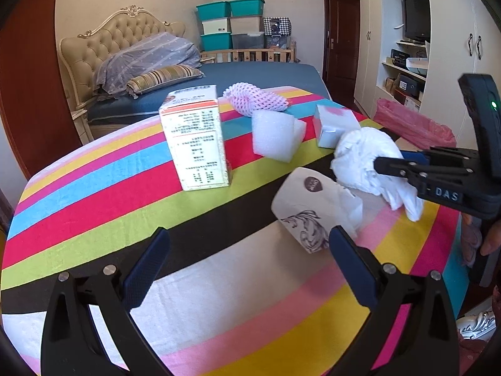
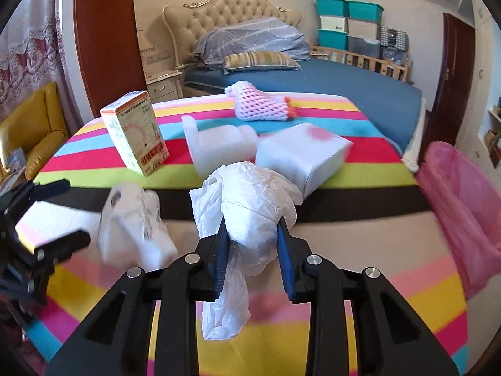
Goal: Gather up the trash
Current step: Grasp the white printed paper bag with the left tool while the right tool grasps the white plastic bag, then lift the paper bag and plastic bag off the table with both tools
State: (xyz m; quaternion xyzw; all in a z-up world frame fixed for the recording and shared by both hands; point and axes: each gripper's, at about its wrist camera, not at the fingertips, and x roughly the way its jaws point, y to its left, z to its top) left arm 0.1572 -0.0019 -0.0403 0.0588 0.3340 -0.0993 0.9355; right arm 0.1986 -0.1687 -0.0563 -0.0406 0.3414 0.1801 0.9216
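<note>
Where the striped cloth covers the bench [image 2: 391,297], the right tongs [image 2: 252,228] are clamped on a crumpled white plastic bag [image 2: 250,200], thin and crinkly, its bulk bulging ahead of the blue pads and a limp tail hanging down behind them. Its long axis runs along the fingers, the bulk away from the camera. The left wrist view shows the same bag [image 1: 363,159] from the side, lifted just above the cloth with the tail drooping to the right, gripped by the right tongs [image 1: 380,164] reaching in from the right edge.

The left tongs [image 1: 247,244] stand wide apart with nothing between them, hovering over the bench; just beyond their right finger lies a white paper wrapper with a grey flourish print [image 1: 310,216], which the right view shows only as a blur.

Further back stand an upright printed carton [image 1: 195,138], a folded sheet of white foam [image 1: 275,138], a small pale box with a pink patch [image 1: 335,125] and a pink foam net sleeve [image 1: 255,98], soft and open-meshed. Only the right view shows the net's orange end [image 2: 289,111], the carton's front and a yellow armchair [image 2: 37,125]. A bin lined with a pink bag [image 2: 460,206] stands beside the bench on the right, its mouth open.
</note>
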